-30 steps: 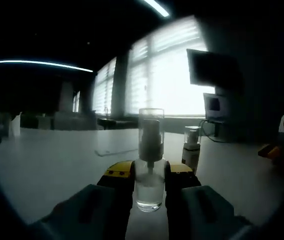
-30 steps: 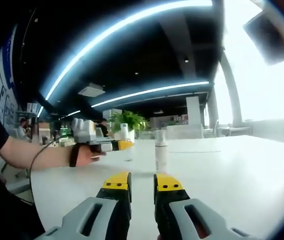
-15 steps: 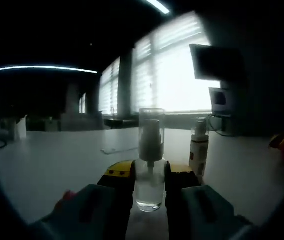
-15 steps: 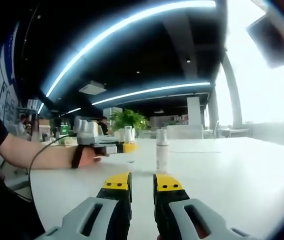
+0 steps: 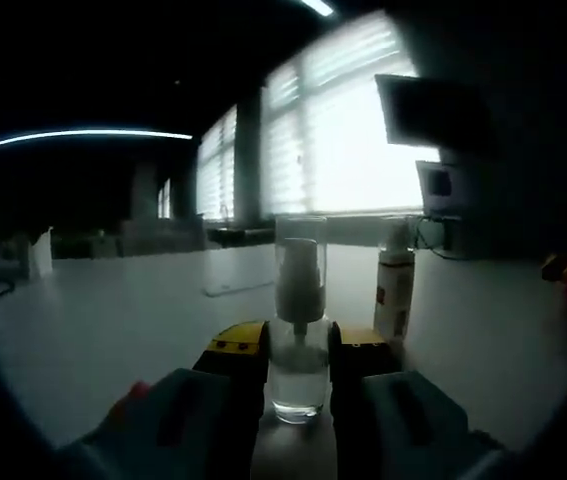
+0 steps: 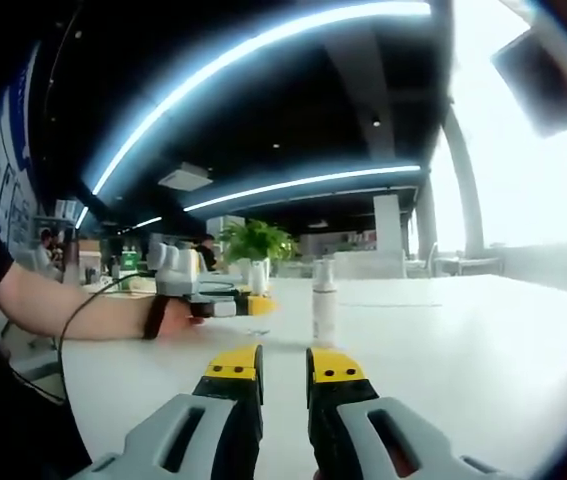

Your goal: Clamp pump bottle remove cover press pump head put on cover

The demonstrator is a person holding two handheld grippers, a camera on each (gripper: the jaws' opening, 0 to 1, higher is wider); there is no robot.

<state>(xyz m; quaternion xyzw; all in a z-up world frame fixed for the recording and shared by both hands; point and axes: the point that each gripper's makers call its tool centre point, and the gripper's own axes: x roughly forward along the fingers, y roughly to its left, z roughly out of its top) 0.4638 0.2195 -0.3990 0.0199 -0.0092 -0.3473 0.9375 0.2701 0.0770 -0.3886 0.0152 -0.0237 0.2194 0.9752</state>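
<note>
A clear pump bottle (image 5: 297, 375) with a white pump head under a clear cover (image 5: 300, 265) stands upright between the yellow-tipped jaws of my left gripper (image 5: 298, 345), which is shut on its body. From the right gripper view, that left gripper (image 6: 225, 303) is held in a person's hand at the left, low over the white table, with the clear pump bottle (image 6: 259, 275) rising from its tip. My right gripper (image 6: 283, 362) hovers over the table with a narrow gap between its jaws and nothing in it.
A second, white bottle (image 6: 323, 303) stands on the white table (image 6: 463, 340) straight ahead of my right gripper; it is the white bottle (image 5: 395, 292) just right of the held one. A person's forearm (image 6: 73, 305) reaches in from the left. A plant (image 6: 255, 240) stands behind.
The left gripper has carried the clear bottle to the right and lower, closer to the white bottle. My right gripper has stayed put.
</note>
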